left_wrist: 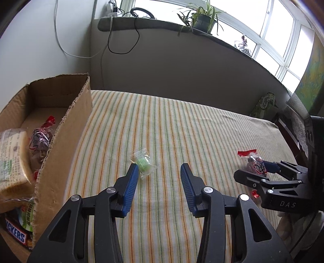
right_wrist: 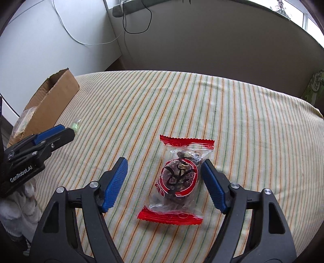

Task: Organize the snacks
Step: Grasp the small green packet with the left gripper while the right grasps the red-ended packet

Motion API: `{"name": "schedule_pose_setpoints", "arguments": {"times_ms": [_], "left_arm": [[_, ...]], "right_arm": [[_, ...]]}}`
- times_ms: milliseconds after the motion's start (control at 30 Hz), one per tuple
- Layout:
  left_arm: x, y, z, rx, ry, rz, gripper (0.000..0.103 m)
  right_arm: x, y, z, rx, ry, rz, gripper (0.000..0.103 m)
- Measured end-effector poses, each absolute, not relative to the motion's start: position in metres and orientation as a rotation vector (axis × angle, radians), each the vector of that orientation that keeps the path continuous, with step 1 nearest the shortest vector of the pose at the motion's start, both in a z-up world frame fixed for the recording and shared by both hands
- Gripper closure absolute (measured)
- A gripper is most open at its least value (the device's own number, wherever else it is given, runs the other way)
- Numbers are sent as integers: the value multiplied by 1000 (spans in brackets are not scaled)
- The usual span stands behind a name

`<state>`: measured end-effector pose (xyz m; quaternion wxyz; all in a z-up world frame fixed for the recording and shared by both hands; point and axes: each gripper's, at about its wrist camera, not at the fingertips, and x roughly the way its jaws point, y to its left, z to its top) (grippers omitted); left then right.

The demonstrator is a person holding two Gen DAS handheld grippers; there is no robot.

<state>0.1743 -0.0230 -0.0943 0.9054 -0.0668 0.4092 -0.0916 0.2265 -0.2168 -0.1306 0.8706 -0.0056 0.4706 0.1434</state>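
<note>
A potted plant (left_wrist: 203, 19) and black cable (left_wrist: 123, 40) sit on the windowsill (left_wrist: 154, 24) behind the striped bedsheet (left_wrist: 182, 125).

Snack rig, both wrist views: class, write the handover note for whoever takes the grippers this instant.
Left gripper: open, empty, just short of the green candy packet on the striped cloth.
Right gripper: open, straddling the red-ended snack packet, not yet closed.
Done: cardboard box at left already holds a Snickers bar and other snacks.
Left: grip both packets and box them.

Both cams sit low over the bed (left_wrist: 182, 125), facing the wall. Left one's close to the box (left_wrist: 60, 129). Both catch the green candy (left_wrist: 144, 162).
</note>
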Motion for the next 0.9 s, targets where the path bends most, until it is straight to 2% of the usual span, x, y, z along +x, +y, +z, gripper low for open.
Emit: {"name": "schedule_pose_setpoints", "arguments": {"times_ms": [67,233,533,567,600,633,667,900], "left_arm": [[179,-24,-98,-133,856,-182,65],[189,-23,-107,-129,898,-177,84],[189,-15,-106,-167,892,-182,87],[188,-14,-105,-170,888,-179,86],[188,-13,-104,-170,890,-167,79],[188,-12,-104,-172,891,-155,67],[190,-13,-104,-175,887,-149,63],[208,-25,-107,-143,907,-136,60]], "right_arm": [[227,-215,-131,-28,981,302,26],[227,-208,-133,-83,972,290,32],[227,-207,-133,-110,965,284,37],[226,-207,-132,-109,964,285,37],[226,-208,-132,-108,963,287,37],[225,-209,-132,-105,962,289,37],[225,-210,-132,-102,962,291,37],[227,-211,-131,-100,957,299,37]]}}
